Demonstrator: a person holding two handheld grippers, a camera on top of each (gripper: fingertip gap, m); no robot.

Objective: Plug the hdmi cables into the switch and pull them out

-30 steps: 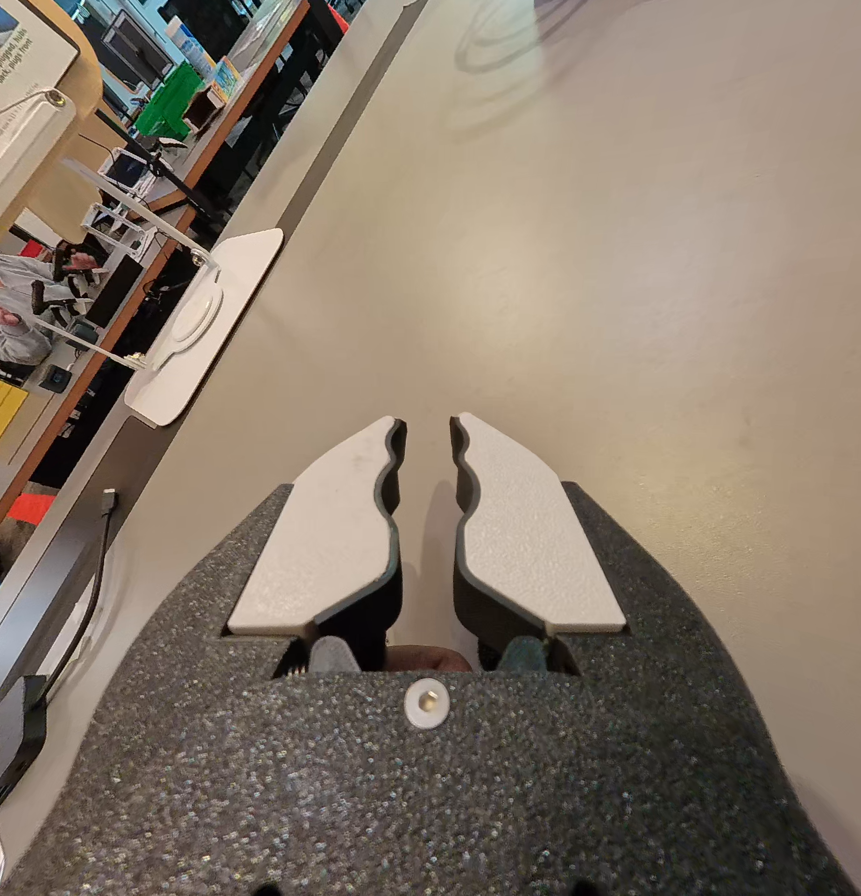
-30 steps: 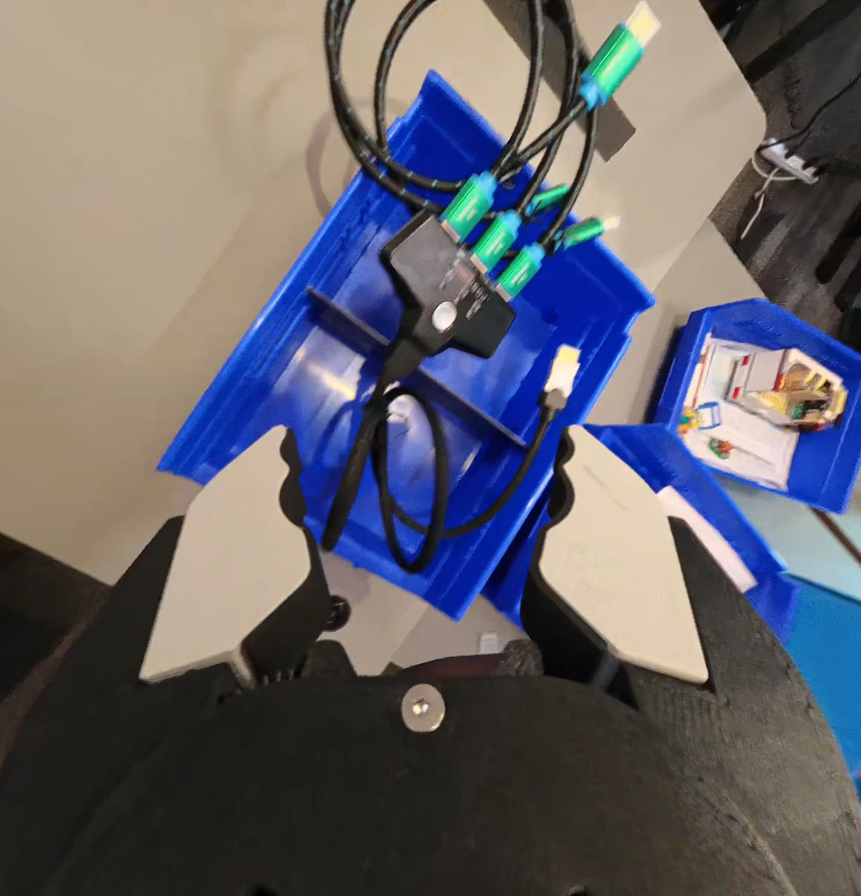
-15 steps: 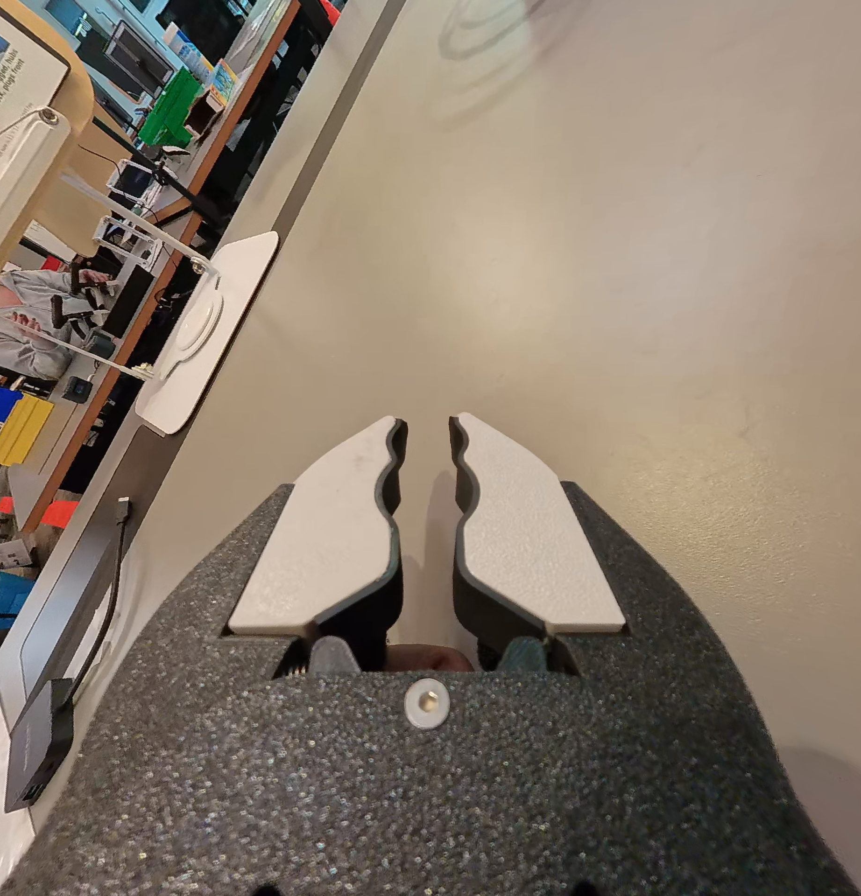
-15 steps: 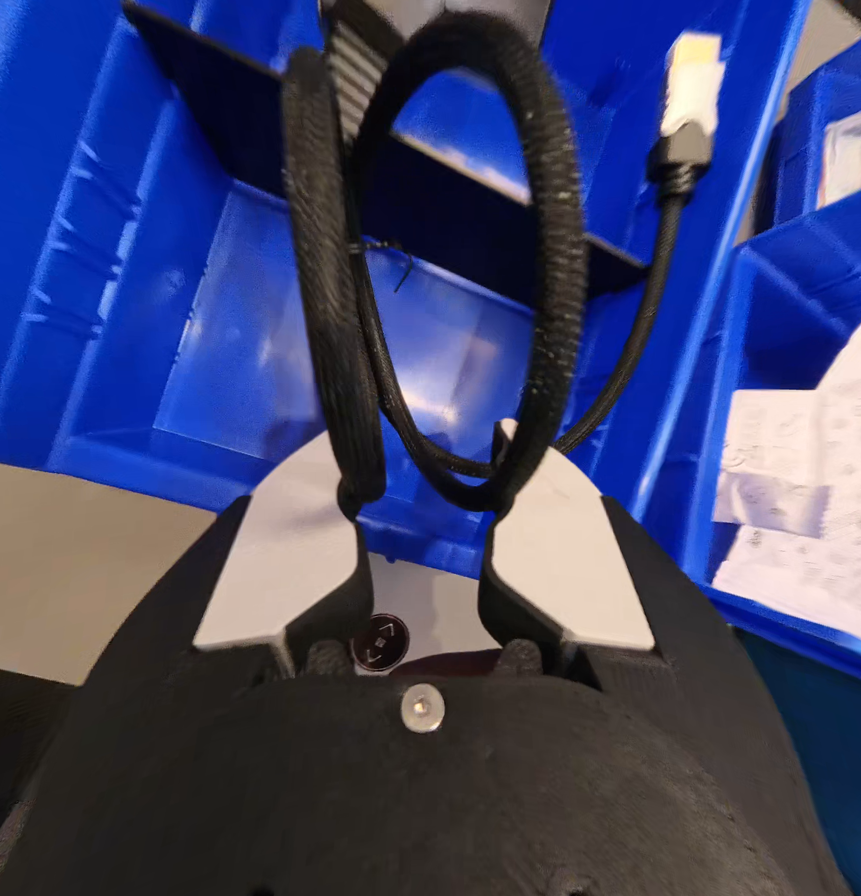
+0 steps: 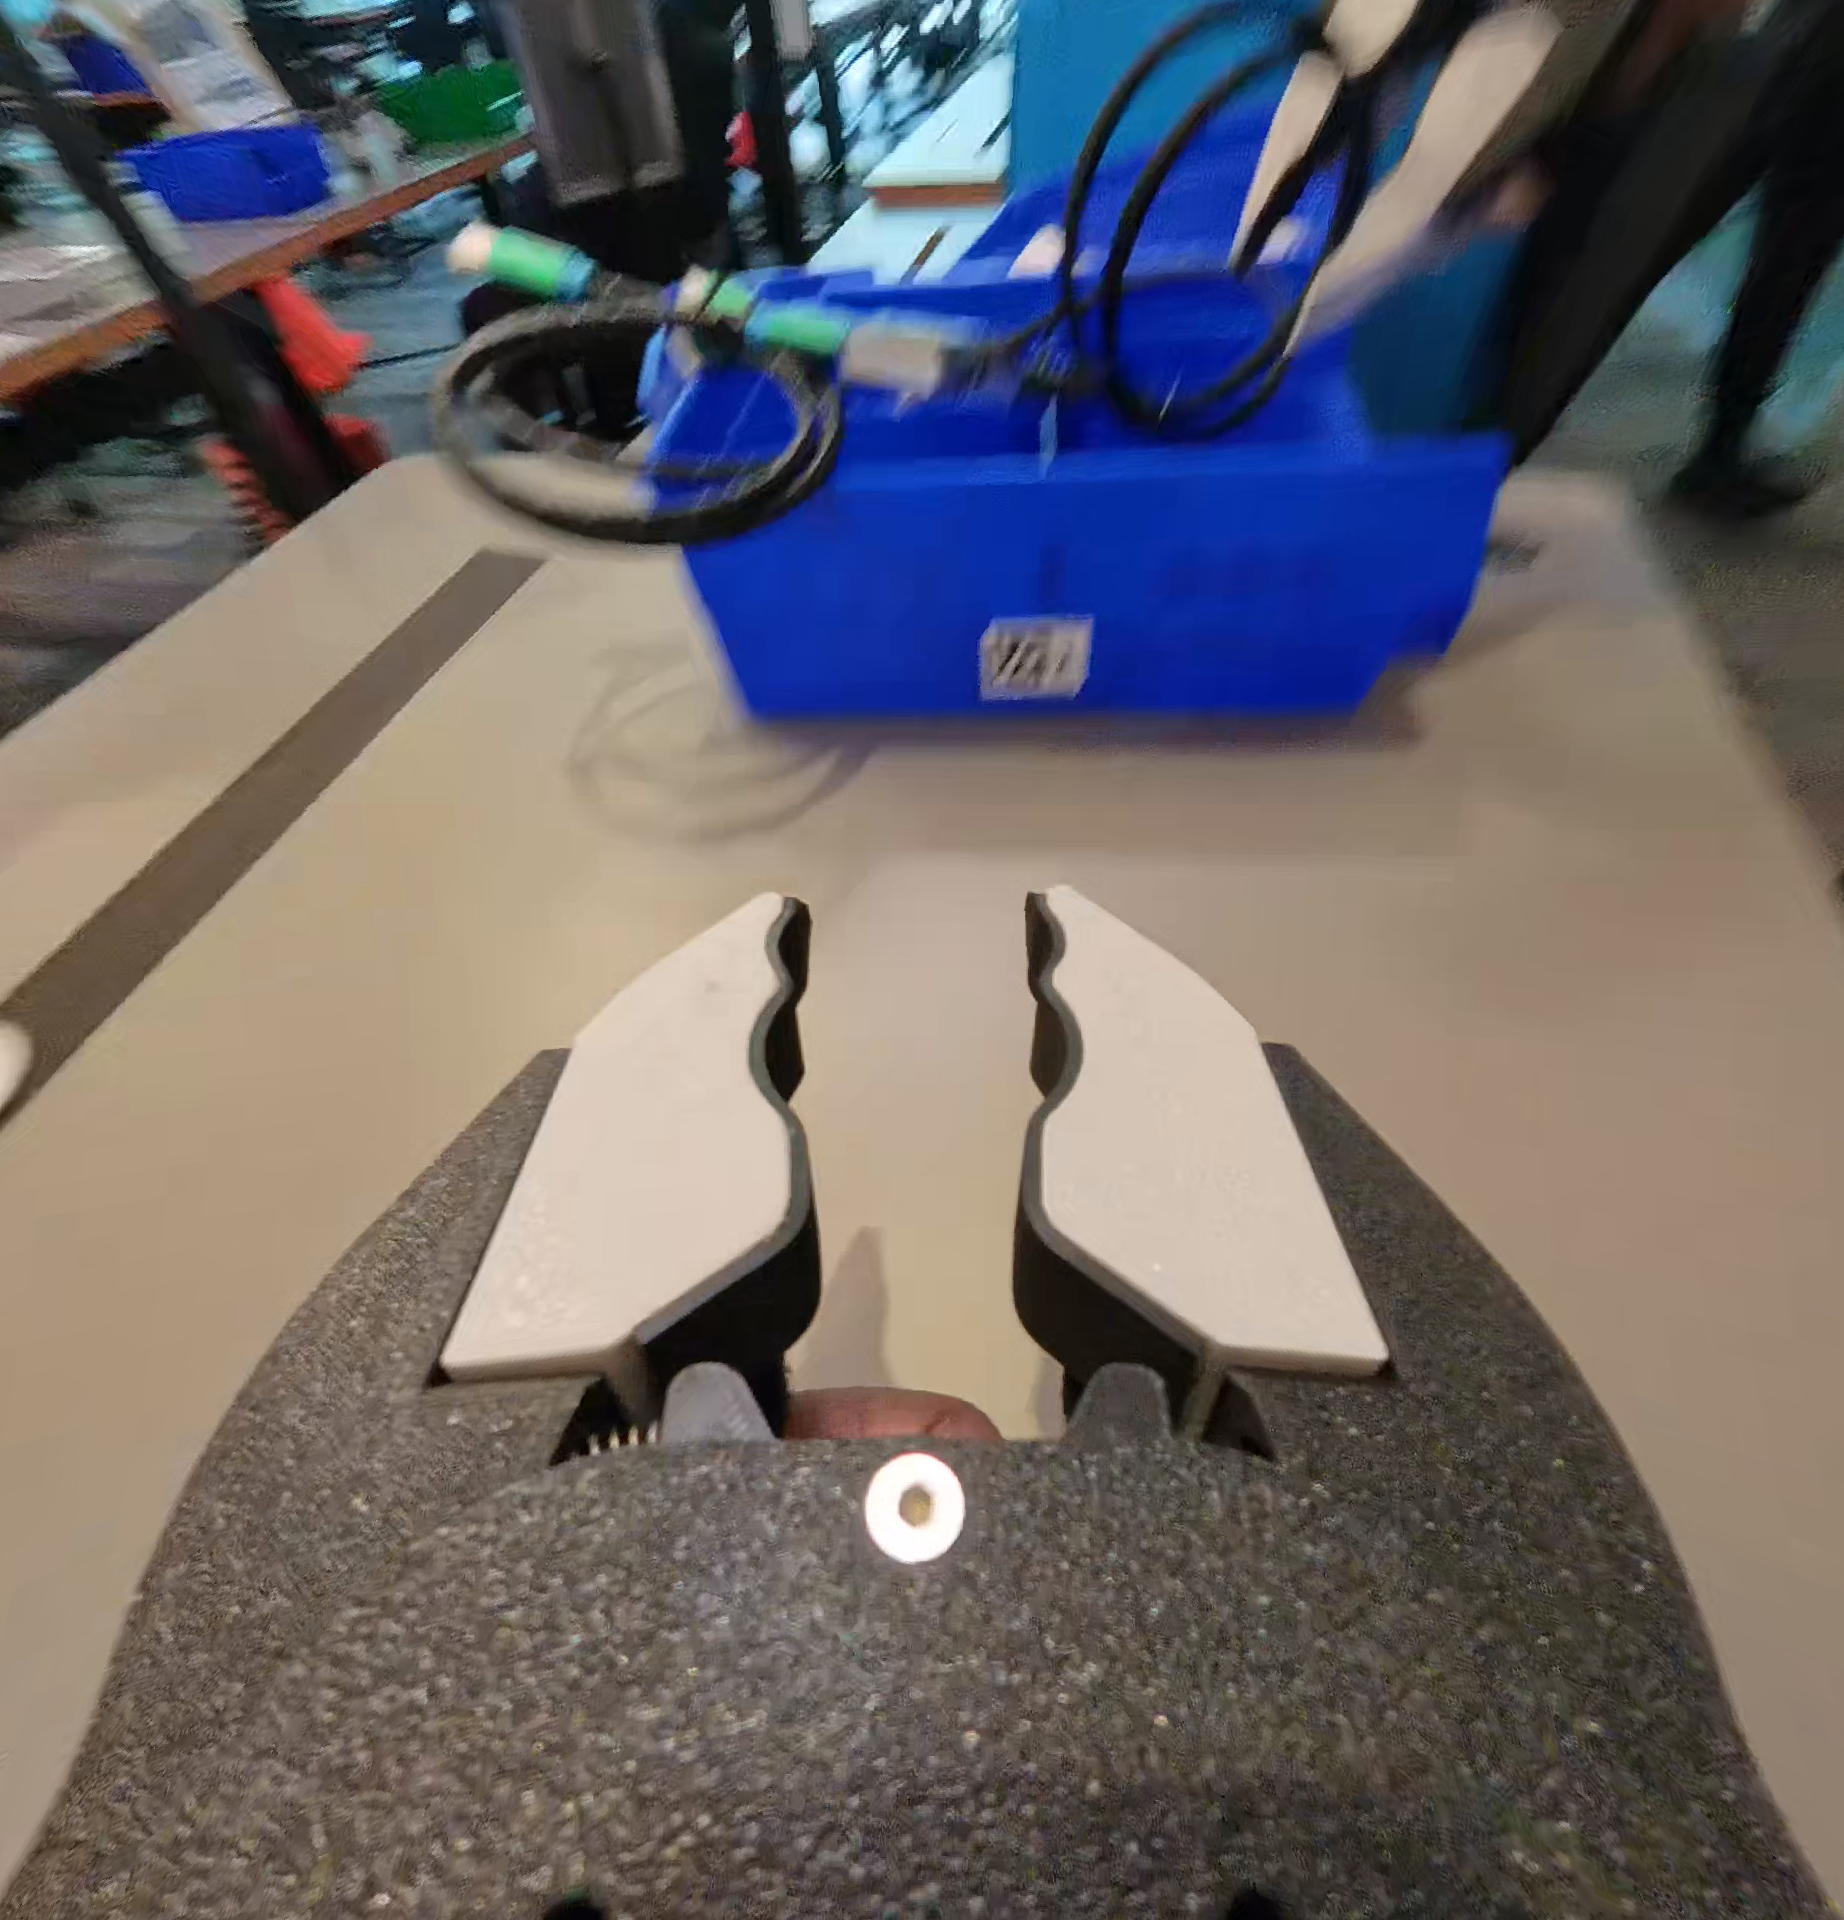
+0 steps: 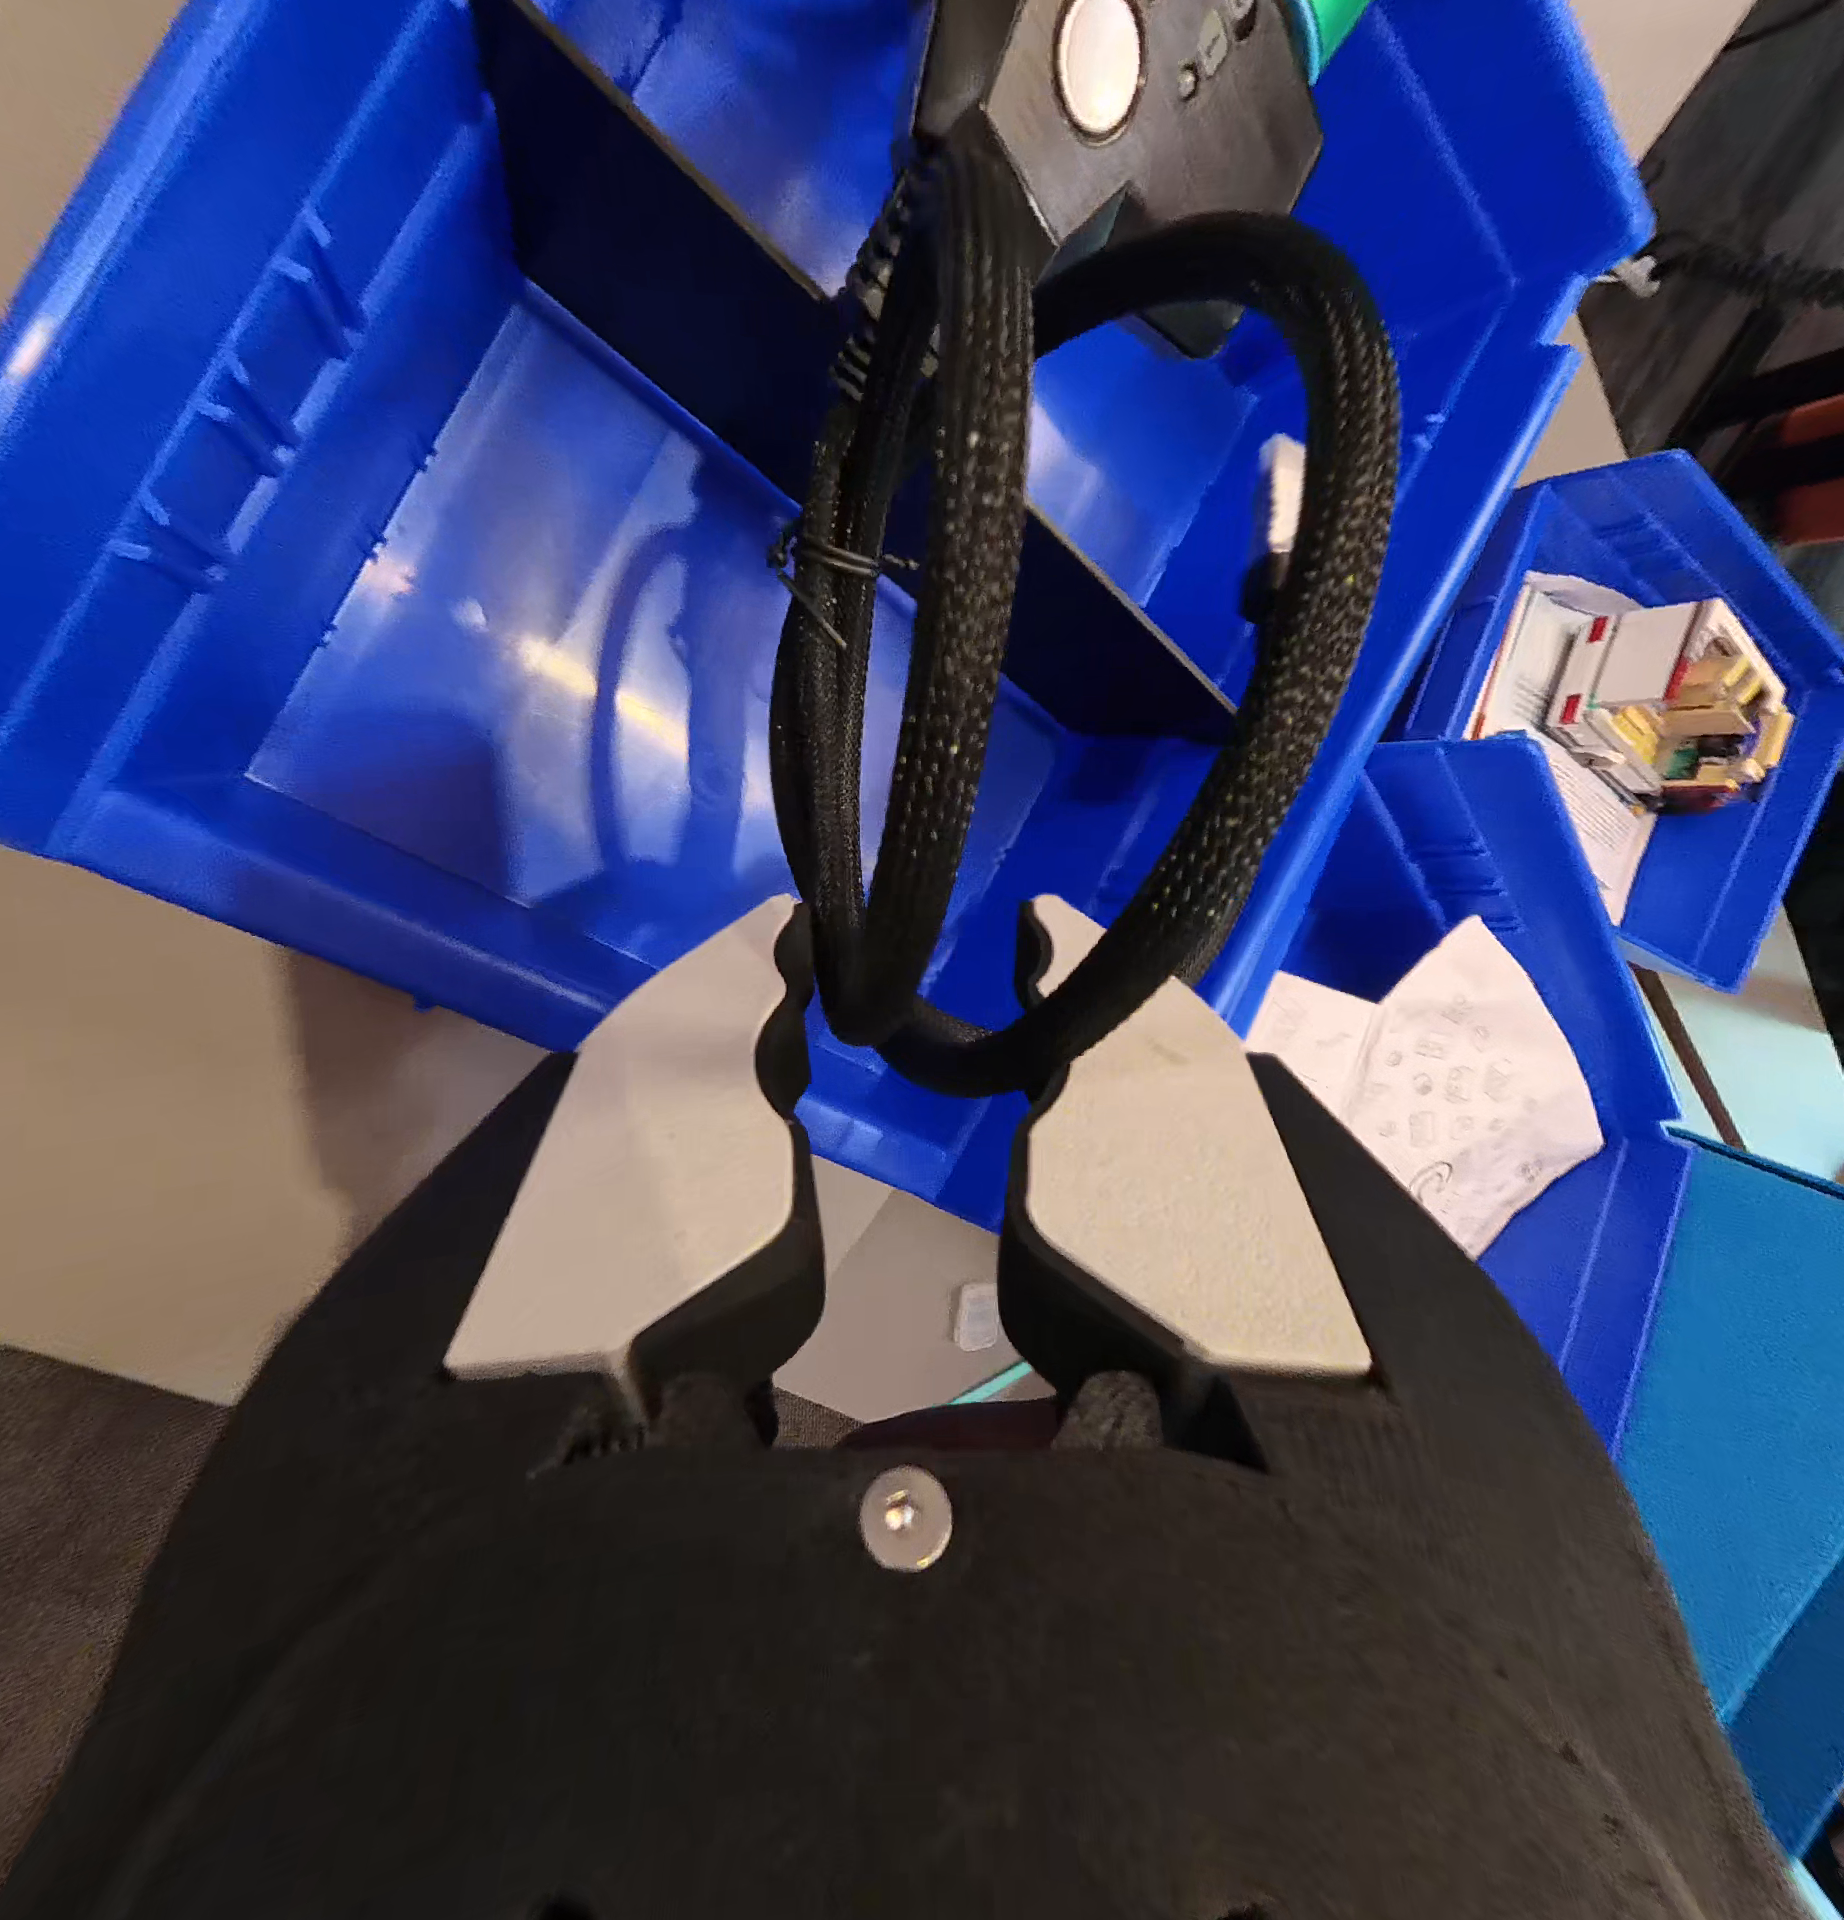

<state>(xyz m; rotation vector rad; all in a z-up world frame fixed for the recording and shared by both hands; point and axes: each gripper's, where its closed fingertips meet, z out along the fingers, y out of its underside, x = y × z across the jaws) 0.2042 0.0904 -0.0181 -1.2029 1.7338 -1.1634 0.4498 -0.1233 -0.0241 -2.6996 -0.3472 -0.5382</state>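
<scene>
Background clutter around the beige table

Off to the side there's a smaller blue bin point(image 6: 1583, 1226) with a printed paper sheet point(image 6: 1437, 1081) in it. Just past that sits another blue bin point(image 6: 1728, 904) holding a little boxy brick-built model point(image 6: 1645, 686) on top of a booklet. The other view is pretty blurry: a dark strip point(image 5: 253, 769) runs along the tabletop, and further back there's a wooden-topped bench point(image 5: 274, 239) carrying a far blue bin point(image 5: 222, 177), a green bin point(image 5: 450, 104), something orange and cone-shaped point(image 5: 310, 332) on the floor, and someone's dark trouser legs point(image 5: 1791, 260).
</scene>
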